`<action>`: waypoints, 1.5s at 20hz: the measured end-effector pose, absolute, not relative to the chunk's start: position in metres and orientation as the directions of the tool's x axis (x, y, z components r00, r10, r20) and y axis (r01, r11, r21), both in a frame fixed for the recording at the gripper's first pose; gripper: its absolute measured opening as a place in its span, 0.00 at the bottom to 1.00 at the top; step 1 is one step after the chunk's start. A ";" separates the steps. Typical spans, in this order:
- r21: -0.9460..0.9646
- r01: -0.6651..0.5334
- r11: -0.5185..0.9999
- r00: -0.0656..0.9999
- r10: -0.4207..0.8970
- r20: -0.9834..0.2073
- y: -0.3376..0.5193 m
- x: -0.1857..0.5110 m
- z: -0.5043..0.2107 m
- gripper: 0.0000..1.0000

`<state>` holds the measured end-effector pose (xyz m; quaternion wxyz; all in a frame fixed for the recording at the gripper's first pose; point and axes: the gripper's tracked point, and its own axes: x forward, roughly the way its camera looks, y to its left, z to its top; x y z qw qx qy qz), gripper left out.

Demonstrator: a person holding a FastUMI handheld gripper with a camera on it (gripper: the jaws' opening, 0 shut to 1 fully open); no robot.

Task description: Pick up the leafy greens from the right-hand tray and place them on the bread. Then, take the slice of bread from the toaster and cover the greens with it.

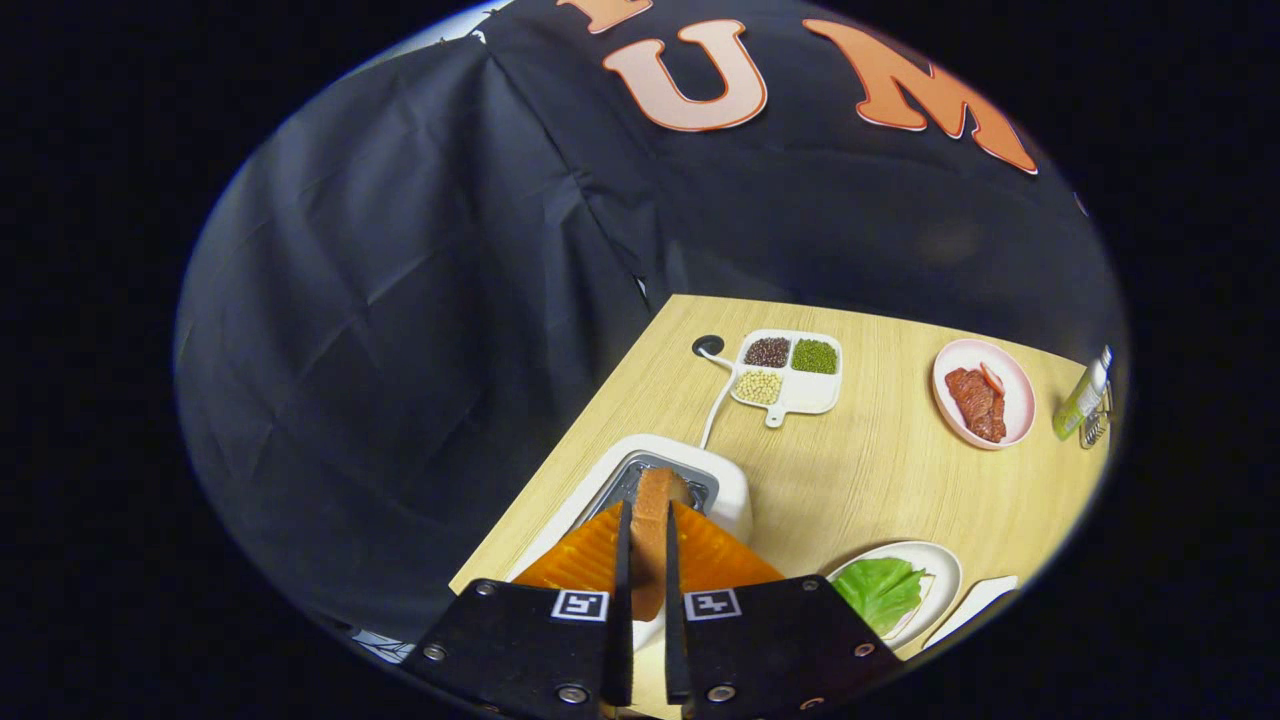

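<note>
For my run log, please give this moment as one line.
phase: taking bread | gripper: shut on bread slice | slice: over toaster slot | leafy greens: on plate

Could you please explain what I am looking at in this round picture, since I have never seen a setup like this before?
A person holds a two-finger gripper, and the camera rides on it, looking forward along the fingers. Those fingers are closed on a slice of bread standing in the white toaster. Beyond it on the wooden table sit a divided dish of beans, a pink plate with meat and a bottle. Beside the fingers, leafy greens lie on a white plate.
</note>
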<state>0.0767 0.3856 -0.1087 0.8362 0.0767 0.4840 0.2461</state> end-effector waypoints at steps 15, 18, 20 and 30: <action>0.452 -0.301 0.840 0.519 0.541 -0.661 0.298 0.062 -0.072 0.13; 0.466 -0.256 0.847 0.518 0.527 -0.674 0.278 0.061 -0.087 0.13; 0.471 -0.226 0.853 0.514 0.515 -0.686 0.265 0.059 -0.100 0.13; 0.505 -0.146 0.850 0.472 0.509 -0.720 0.225 0.039 -0.169 0.13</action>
